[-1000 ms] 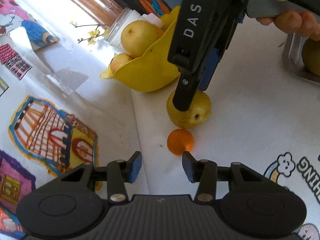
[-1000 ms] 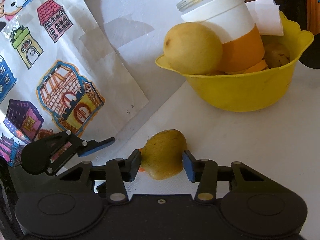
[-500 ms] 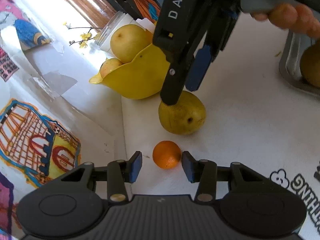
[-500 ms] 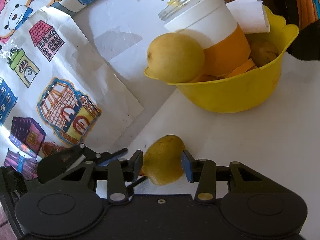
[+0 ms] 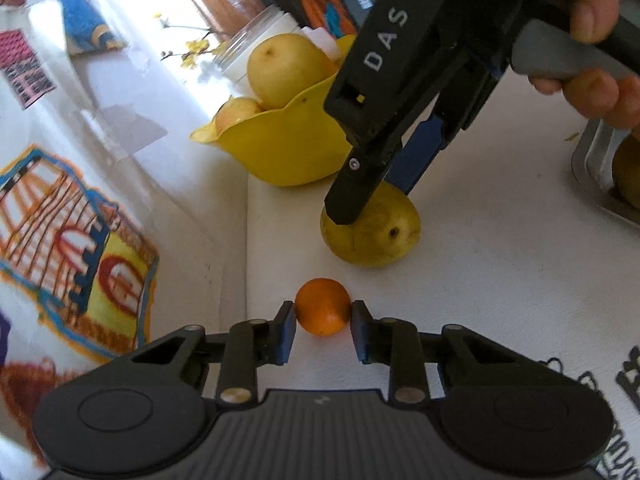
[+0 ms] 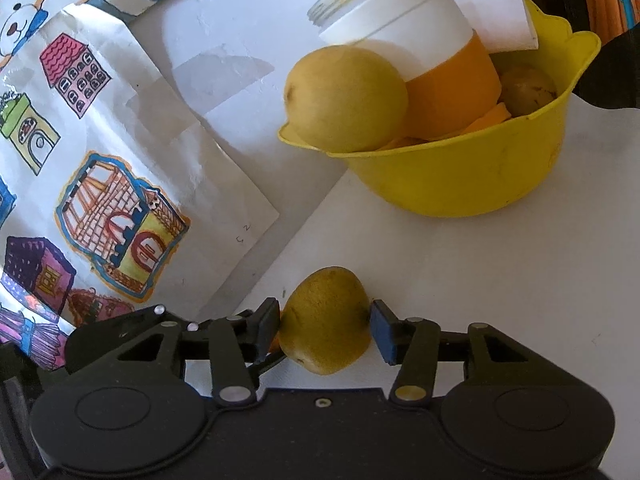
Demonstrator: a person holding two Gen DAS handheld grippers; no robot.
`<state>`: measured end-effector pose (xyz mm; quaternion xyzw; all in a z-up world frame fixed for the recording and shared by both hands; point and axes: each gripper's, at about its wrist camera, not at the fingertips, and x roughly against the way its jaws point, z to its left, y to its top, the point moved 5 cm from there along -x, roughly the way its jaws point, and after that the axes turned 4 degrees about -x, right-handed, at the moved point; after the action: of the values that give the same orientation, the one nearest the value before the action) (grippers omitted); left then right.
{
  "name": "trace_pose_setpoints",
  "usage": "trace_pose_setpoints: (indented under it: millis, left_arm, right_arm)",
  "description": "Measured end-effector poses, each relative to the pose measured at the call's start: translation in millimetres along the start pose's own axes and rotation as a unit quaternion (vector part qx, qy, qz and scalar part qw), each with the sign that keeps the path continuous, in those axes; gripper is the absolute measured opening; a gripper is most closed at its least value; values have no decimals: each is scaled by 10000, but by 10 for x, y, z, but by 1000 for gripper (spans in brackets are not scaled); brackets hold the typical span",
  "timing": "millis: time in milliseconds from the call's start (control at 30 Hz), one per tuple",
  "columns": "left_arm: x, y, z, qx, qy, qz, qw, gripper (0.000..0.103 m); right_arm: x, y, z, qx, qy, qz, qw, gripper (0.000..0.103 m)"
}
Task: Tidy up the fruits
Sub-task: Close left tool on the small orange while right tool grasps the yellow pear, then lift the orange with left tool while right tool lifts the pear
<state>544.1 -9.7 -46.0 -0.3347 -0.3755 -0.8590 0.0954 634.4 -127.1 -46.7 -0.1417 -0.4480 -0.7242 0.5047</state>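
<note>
In the left wrist view a small orange (image 5: 322, 306) lies on the white table between the fingers of my left gripper (image 5: 323, 330), whose pads touch its sides. Behind it a yellow pear (image 5: 372, 232) lies on the table with my right gripper (image 5: 384, 184) around it from above. In the right wrist view the same pear (image 6: 325, 320) sits between the fingers of my right gripper (image 6: 325, 334); the left pad touches it and the right pad stands just off it. A yellow bowl (image 6: 472, 180) holds another pear (image 6: 346, 98) and a white-and-orange cup (image 6: 424, 64).
A metal tray (image 5: 592, 172) with a brownish fruit (image 5: 628, 172) sits at the far right. Paper sheets with coloured house drawings (image 6: 120, 220) cover the table to the left. A glass jar (image 5: 256, 46) stands behind the bowl.
My left gripper moved forward and closed around the small orange. My right gripper stayed around the pear, which sits a little deeper between its fingers.
</note>
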Motion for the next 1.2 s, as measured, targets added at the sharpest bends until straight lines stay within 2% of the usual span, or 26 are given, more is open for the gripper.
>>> trace_pose_setpoints:
  millis: [200, 633, 867, 1000, 1200]
  left_arm:
    - [75, -68, 33, 551, 25, 133, 9984, 31]
    - [136, -129, -1, 703, 46, 115, 9975, 31]
    - [234, -221, -2, 1014, 32, 110, 9948, 30]
    - [312, -298, -7, 1375, 95, 119, 9904, 30]
    - [449, -477, -5, 2110, 92, -15, 9775, 29]
  right_arm:
    - [-61, -14, 17, -28, -65, 14, 10000, 56]
    - [-168, -37, -40, -277, 19, 179, 9995, 59]
    - [-168, -48, -28, -241, -4, 177, 9996, 59]
    - [-163, -64, 7, -199, -36, 139, 9997, 58]
    - [-137, -96, -14, -273, 4, 120, 9996, 58]
